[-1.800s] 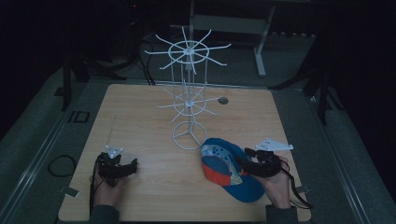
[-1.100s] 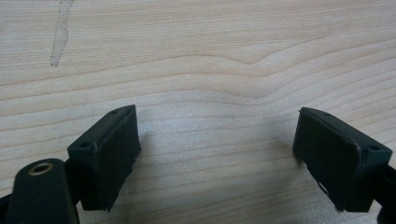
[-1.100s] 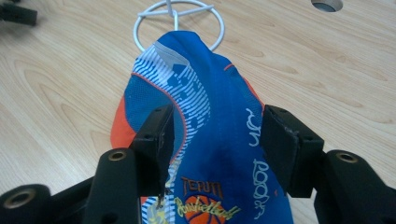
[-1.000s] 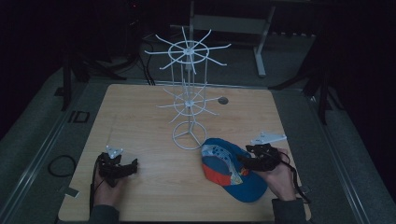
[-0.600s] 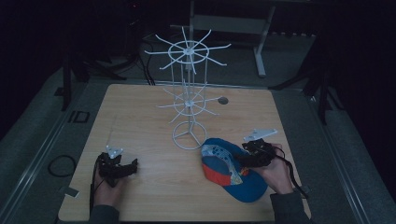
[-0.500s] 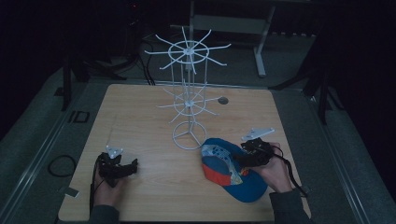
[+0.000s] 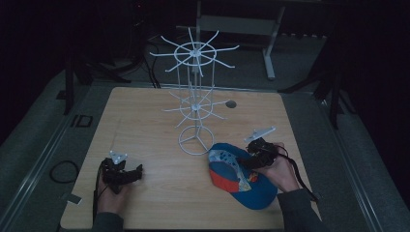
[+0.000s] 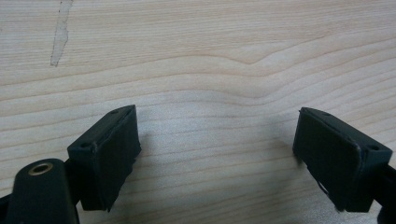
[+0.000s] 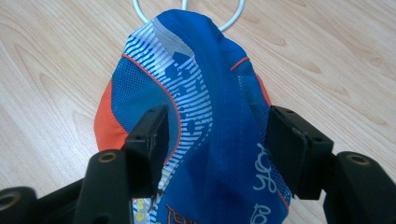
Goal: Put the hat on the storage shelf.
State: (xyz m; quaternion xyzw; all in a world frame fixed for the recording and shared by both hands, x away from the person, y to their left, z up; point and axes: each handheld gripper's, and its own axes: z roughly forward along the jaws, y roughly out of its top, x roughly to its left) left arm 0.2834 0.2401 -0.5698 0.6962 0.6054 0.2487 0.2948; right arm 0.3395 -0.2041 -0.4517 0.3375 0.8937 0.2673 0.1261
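Note:
A blue and orange cap (image 7: 237,174) with white stripes lies on the wooden table (image 7: 145,125) at the front right, just before the rack's ring foot. My right gripper (image 7: 252,155) is at the cap's right side. In the right gripper view its jaws stand open on either side of the cap's raised blue crown (image 9: 219,116), with the fabric between the fingers (image 9: 147,140). My left gripper (image 7: 126,175) rests at the front left of the table, open over bare wood (image 8: 215,93) with nothing between its fingers (image 8: 109,149).
A white wire display rack (image 7: 195,96) with two tiers of radiating hooks stands at the table's middle, and its ring base (image 9: 187,14) touches the cap's far end. A small dark round hole (image 7: 230,104) sits behind the rack. Dark floor and cables surround the table.
My right gripper has moved forward and left from the table's right edge onto the cap, and its jaws now straddle the crown. The left gripper has stayed still.

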